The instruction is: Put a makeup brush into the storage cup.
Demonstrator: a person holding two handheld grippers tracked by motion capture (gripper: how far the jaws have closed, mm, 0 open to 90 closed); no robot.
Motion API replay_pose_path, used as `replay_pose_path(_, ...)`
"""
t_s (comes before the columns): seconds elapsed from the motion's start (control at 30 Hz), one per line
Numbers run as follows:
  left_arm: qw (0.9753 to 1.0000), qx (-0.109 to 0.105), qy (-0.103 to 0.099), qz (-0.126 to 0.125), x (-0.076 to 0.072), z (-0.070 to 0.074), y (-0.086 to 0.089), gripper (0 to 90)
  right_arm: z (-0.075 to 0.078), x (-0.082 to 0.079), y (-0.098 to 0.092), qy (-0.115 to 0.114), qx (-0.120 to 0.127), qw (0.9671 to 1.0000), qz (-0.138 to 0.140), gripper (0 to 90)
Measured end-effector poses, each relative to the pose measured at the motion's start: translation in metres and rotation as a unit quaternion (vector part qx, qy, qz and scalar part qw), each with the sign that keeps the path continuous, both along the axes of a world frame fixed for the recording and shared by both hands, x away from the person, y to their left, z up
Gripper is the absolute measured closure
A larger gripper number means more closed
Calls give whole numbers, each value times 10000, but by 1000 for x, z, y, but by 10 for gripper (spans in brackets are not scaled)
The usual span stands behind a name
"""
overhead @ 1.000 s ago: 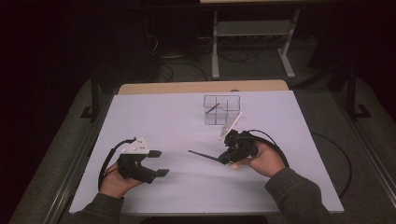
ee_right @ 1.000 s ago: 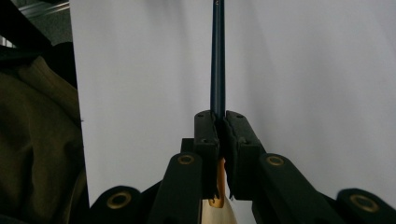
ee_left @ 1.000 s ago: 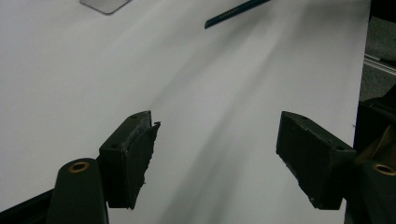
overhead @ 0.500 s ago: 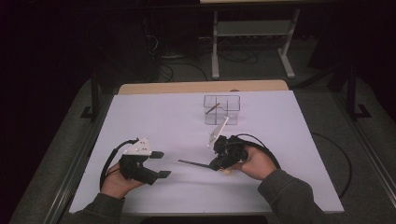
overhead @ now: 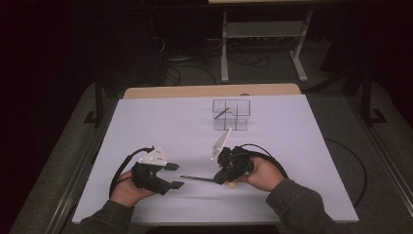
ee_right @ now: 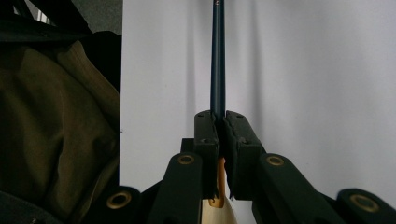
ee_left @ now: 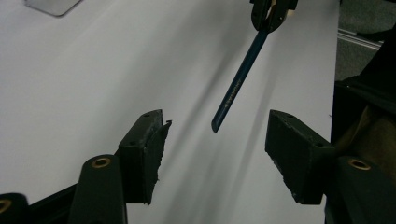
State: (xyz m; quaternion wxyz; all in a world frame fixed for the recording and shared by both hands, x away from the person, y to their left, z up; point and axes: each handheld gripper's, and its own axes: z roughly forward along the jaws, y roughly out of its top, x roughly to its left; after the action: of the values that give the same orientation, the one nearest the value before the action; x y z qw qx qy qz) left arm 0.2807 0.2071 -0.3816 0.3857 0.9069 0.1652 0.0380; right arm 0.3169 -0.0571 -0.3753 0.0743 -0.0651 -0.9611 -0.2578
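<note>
My right gripper [overhead: 220, 178] is shut on a dark blue pencil [overhead: 197, 178], which sticks out leftward just above the white table [overhead: 160, 122]. In the right gripper view the pencil [ee_right: 218, 56] runs straight up from between the closed jaws of that gripper [ee_right: 219, 122]. My left gripper [overhead: 174, 175] sits at the front left, open, its jaws pointing right toward the pencil's free end. In the left gripper view that end [ee_left: 236, 86] hangs between and just beyond the spread jaws of the left gripper [ee_left: 217, 142], apart from both. A clear divided box [overhead: 231, 115] with a stick inside stands farther back.
A tan wooden strip [overhead: 209, 90] edges the table's far side. Beyond it a metal stand [overhead: 263, 44] and cables lie on the dark floor. A black cable [overhead: 272, 156] loops behind the right hand. An olive sleeve [ee_right: 51, 121] is at the left in the right gripper view.
The right gripper has carried the pencil leftward and toward the front edge, bringing its free end close to the left gripper's open jaws. The left gripper has stayed put.
</note>
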Motion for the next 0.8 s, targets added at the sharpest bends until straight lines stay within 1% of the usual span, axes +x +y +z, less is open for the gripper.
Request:
replay_pose_path(0.13, 9996, 168, 48, -203, 2, 1, -10, 421, 1, 0, 0, 5, 33, 10000, 63, 834)
replay_pose_path(0.27, 9986, 331, 80, -403, 5, 7, -20, 475, 3, -2, -2, 11, 82, 9999, 109, 834)
replay_pose_path(0.43, 9963, 526, 151, -656, 9, 13, -32, 554, 4, -3, -2, 8, 120, 9996, 251, 834)
replay_pose_path(0.5, 9951, 612, 221, -740, 10, 14, -35, 581, 4, -5, -2, -23, 129, 9995, 296, 834)
replay_pose_path(0.63, 9931, 676, 302, -912, 12, 15, -41, 624, 6, -7, -3, -73, 172, 9991, 374, 834)
replay_pose_path(0.77, 9911, 760, 366, -1027, 11, 15, -47, 663, 7, -8, -4, -83, 185, 9991, 380, 834)
replay_pose_path(0.8, 9910, 771, 377, -1027, 11, 14, -48, 673, 7, -8, -4, -98, 193, 9990, 391, 834)
